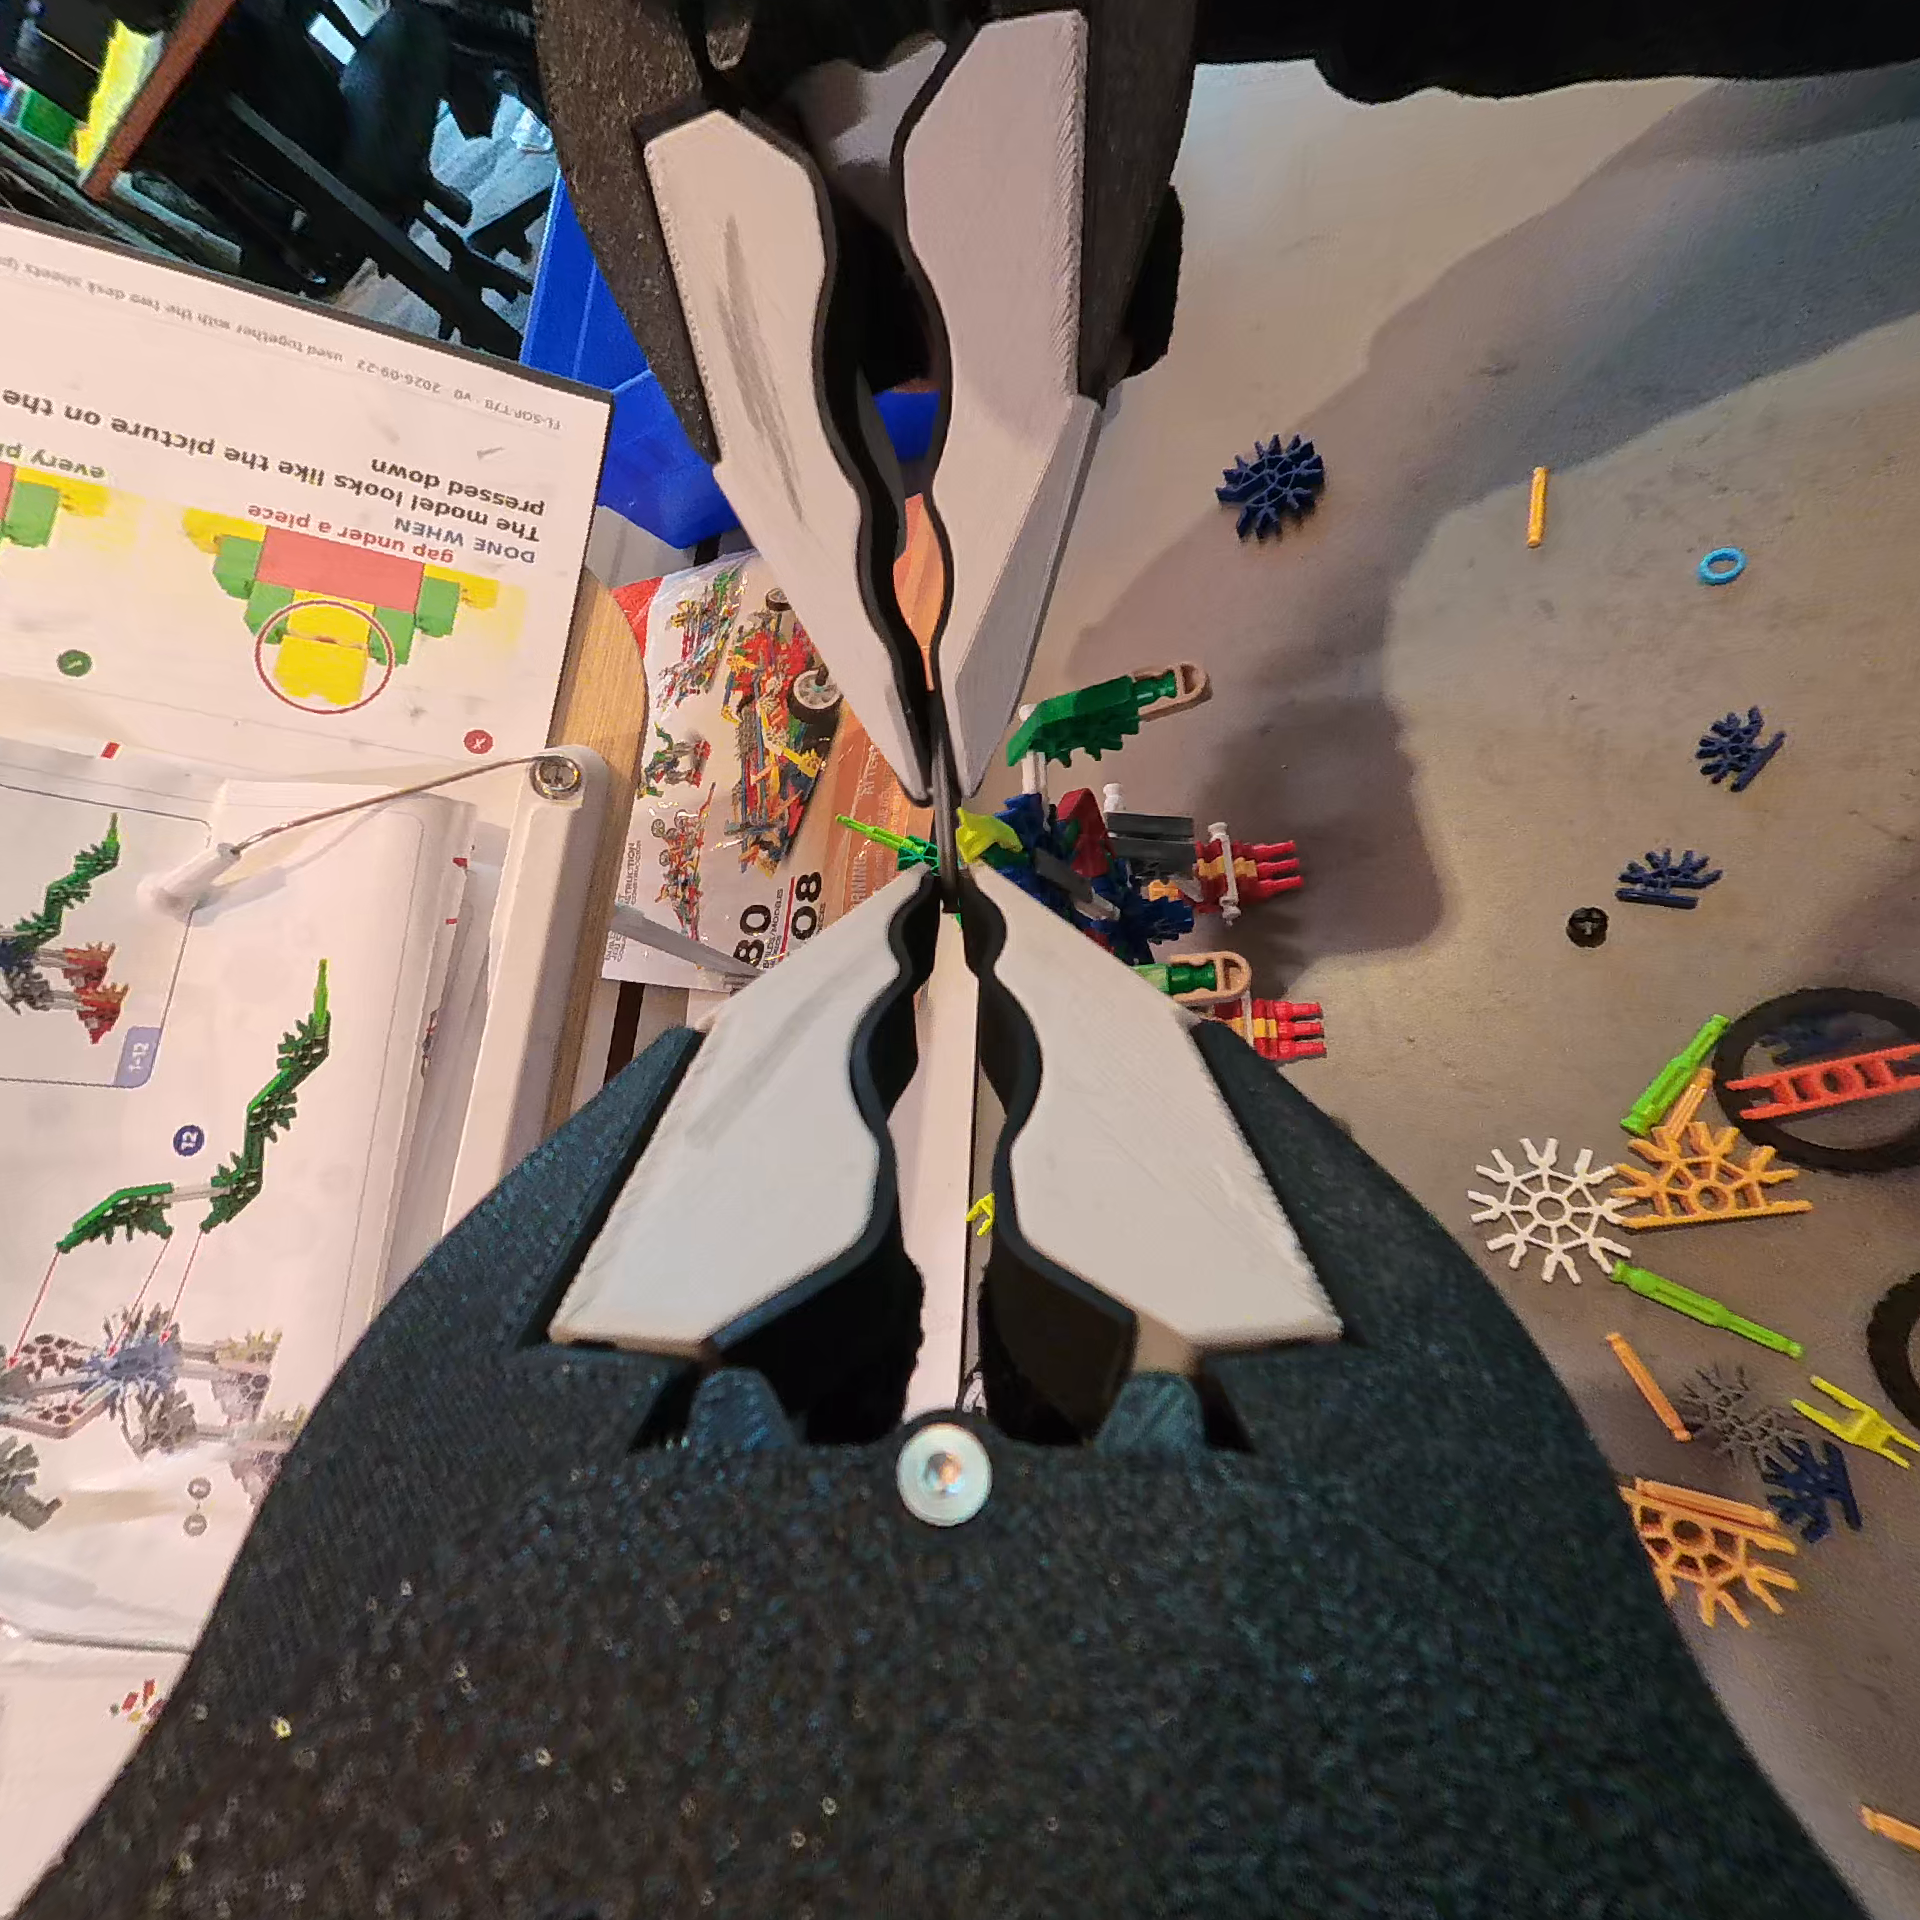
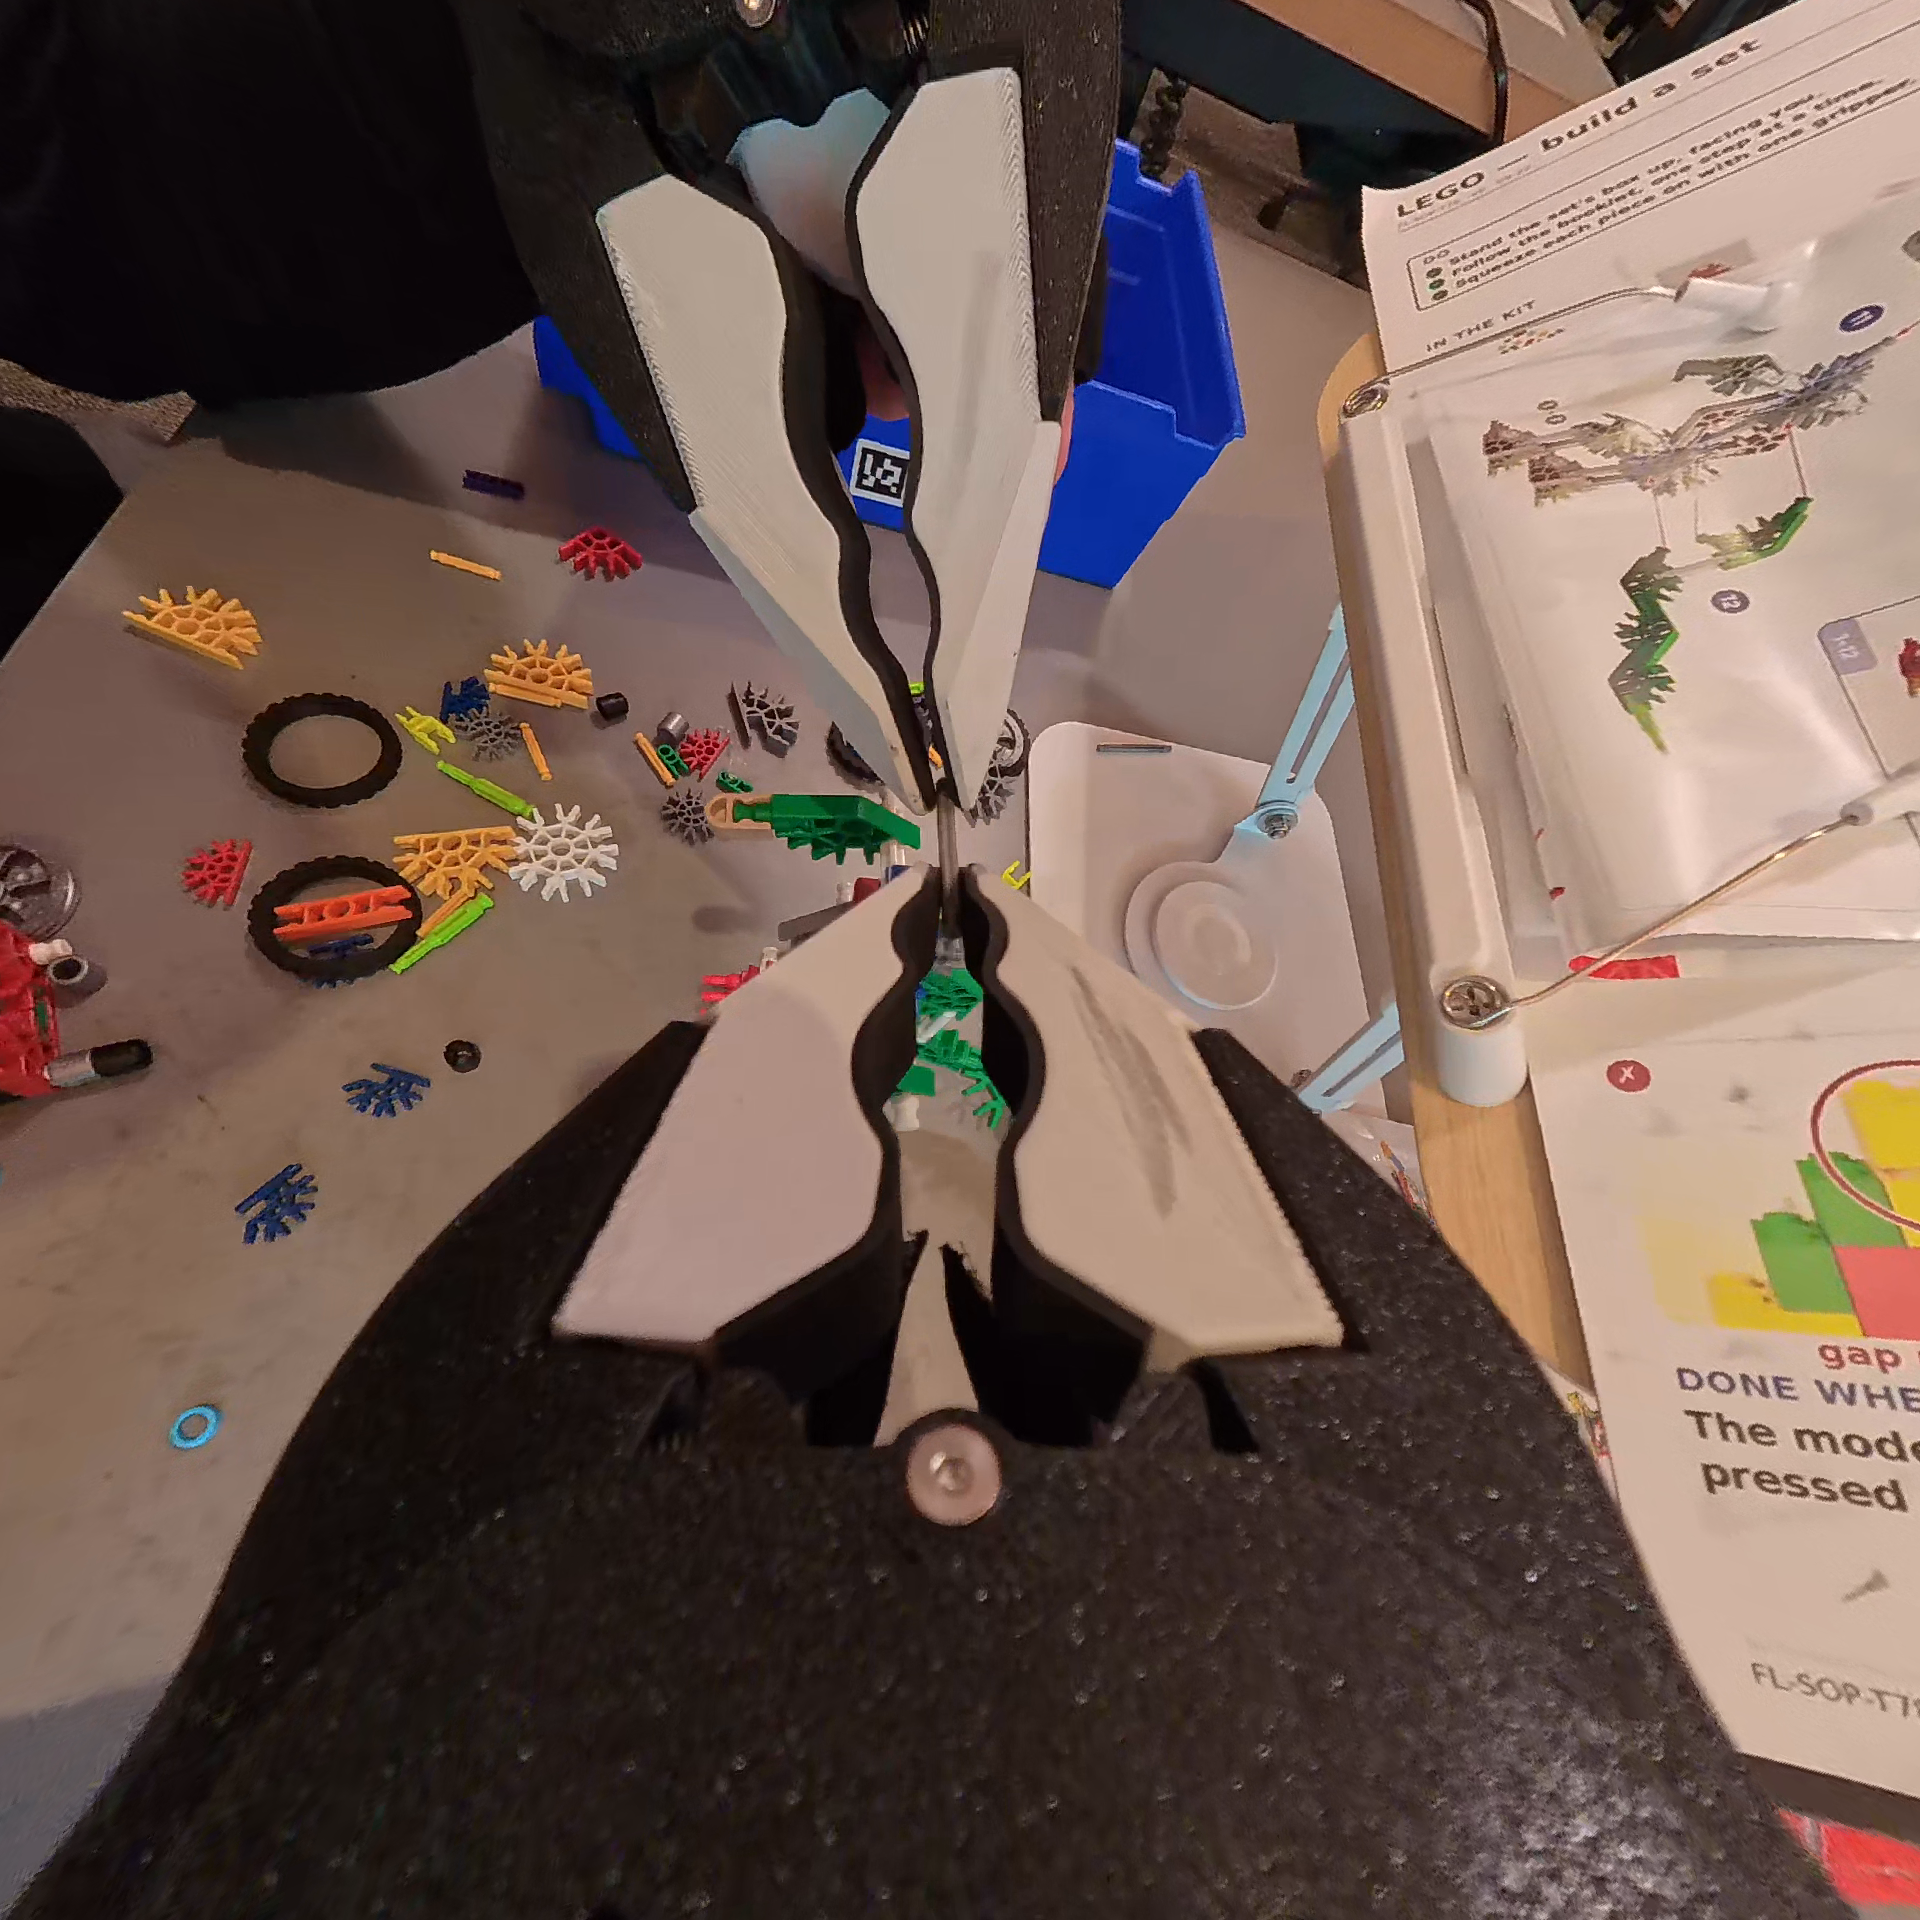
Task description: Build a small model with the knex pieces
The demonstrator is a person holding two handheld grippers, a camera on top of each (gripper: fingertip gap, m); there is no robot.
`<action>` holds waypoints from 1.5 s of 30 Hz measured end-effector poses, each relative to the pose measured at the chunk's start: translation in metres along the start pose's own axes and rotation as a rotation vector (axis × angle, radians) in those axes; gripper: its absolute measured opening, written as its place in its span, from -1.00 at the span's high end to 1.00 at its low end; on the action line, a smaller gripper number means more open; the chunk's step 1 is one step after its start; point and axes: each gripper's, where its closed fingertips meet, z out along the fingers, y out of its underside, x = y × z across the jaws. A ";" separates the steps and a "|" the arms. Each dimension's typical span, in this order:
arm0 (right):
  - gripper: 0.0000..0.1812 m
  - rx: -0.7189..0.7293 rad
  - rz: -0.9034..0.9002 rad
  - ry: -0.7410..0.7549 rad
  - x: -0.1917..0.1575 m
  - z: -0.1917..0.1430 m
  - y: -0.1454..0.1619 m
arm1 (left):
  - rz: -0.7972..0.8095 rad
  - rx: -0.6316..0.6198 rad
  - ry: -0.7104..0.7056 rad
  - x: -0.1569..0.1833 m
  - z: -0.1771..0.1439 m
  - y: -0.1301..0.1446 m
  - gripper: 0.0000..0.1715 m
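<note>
My left gripper (image 1: 943,891) and my right gripper (image 2: 948,885) meet tip to tip over a grey table (image 1: 1558,312). Both are shut on the two ends of a thin dark grey rod (image 1: 943,844), which also shows in the right wrist view (image 2: 945,844). The right gripper (image 1: 940,792) comes in from the top of the left wrist view; the left gripper (image 2: 940,798) does the same in the right wrist view. Just below the rod lies a partly built model (image 1: 1101,862) of blue, green, red and grey construction pieces, with a green connector (image 2: 836,823) at its edge. A small yellow piece (image 1: 979,834) sits beside the rod.
Loose connectors, rods and black tyres (image 2: 322,750) are scattered on the table, with a white snowflake connector (image 2: 564,850). A blue bin (image 2: 1143,416) stands behind. An instruction booklet on a white stand (image 2: 1475,790) and printed sheets (image 1: 312,540) lie beside the model. Both grippers' tips are close together, under 4 cm apart. The green connector (image 2: 836,823) sits 4 cm or so from the ends of my left fingers.
</note>
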 end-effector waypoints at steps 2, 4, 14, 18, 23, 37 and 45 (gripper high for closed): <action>0.97 -0.003 -0.004 -0.009 0.000 0.000 0.002 | -0.007 -0.002 0.004 0.000 0.001 0.000 0.99; 0.97 -0.004 -0.003 -0.021 0.000 0.001 0.004 | 0.001 -0.011 0.007 0.002 0.002 0.000 0.99; 0.98 0.030 0.027 -0.061 0.001 0.004 0.008 | -0.012 -0.028 0.003 0.001 0.004 0.003 0.99; 0.98 0.034 0.036 -0.070 0.000 0.005 0.007 | -0.006 -0.041 -0.005 0.000 0.004 0.003 0.99; 0.98 0.047 0.053 -0.084 0.001 0.005 0.008 | -0.001 -0.053 -0.018 0.000 0.005 0.003 0.99; 0.98 0.063 0.040 -0.141 0.003 0.010 0.010 | -0.050 -0.074 -0.009 0.001 0.007 0.002 0.89; 0.98 0.037 0.008 -0.143 -0.001 0.012 0.008 | -0.076 -0.089 0.008 0.004 0.013 0.003 0.87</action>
